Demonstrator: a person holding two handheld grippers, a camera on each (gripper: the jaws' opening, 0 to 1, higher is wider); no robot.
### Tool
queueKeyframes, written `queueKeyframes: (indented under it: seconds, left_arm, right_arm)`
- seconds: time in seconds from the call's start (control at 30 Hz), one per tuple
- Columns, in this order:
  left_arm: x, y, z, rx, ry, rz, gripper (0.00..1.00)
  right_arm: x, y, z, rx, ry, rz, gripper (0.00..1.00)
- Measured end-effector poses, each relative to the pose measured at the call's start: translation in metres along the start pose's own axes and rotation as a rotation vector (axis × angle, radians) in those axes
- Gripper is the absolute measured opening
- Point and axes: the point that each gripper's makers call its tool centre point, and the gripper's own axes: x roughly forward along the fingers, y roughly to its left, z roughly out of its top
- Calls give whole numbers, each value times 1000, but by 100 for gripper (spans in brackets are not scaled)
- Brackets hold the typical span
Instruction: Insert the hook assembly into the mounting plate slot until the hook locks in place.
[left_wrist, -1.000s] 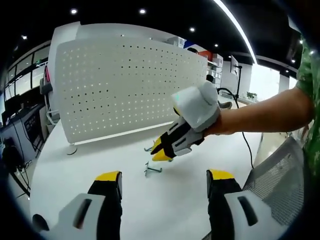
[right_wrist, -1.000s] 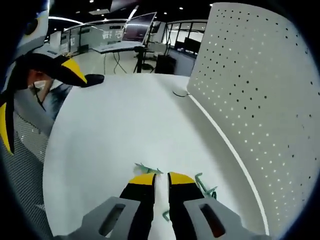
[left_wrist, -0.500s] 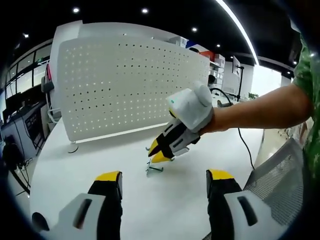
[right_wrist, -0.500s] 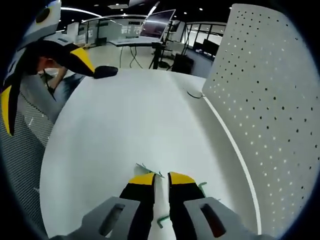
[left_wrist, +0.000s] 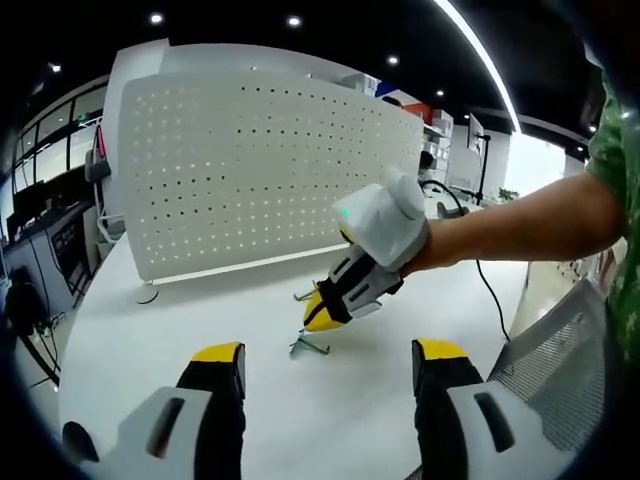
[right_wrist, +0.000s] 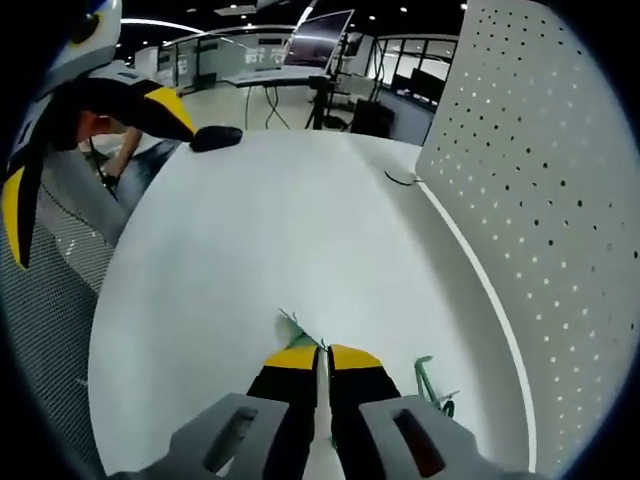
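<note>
A white perforated mounting plate (left_wrist: 250, 170) stands upright at the back of the white table (left_wrist: 150, 390); it fills the right side of the right gripper view (right_wrist: 540, 160). A thin metal hook (left_wrist: 309, 345) lies tilted on the table, one end up at the right gripper's (left_wrist: 320, 318) tips. In the right gripper view, that gripper (right_wrist: 320, 358) is shut on the hook (right_wrist: 294, 325), whose wire pokes out ahead of the jaws. A second hook (left_wrist: 302, 296) (right_wrist: 432, 385) lies nearer the plate. My left gripper (left_wrist: 330, 355) hangs open in front, apart from both hooks.
A grey mesh chair (left_wrist: 560, 340) stands at the table's near right edge. A black cable (left_wrist: 490, 290) trails across the table behind the person's forearm (left_wrist: 530, 225). A small black object (right_wrist: 217, 138) sits at the table's far end. The left gripper (right_wrist: 90, 165) hangs at upper left.
The right gripper's jaws have closed from a narrow gap to shut around the hook's wire, and its tips have dipped toward the table. The left gripper has stayed put.
</note>
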Motion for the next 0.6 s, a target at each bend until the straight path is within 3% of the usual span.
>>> queueKeyframes:
  seconds: [0.07, 0.37, 0.6]
  left_arm:
    - [0, 0, 0, 1, 1, 0, 69]
    - [0, -1, 0, 0, 2, -3, 69]
    - [1, -1, 0, 1, 3, -4, 69]
  right_arm:
    - [-2, 4, 1, 23, -2, 14, 2]
    - [-4, 20, 0, -45, 8, 24, 3]
    - [0, 18, -2, -66, 11, 7, 2]
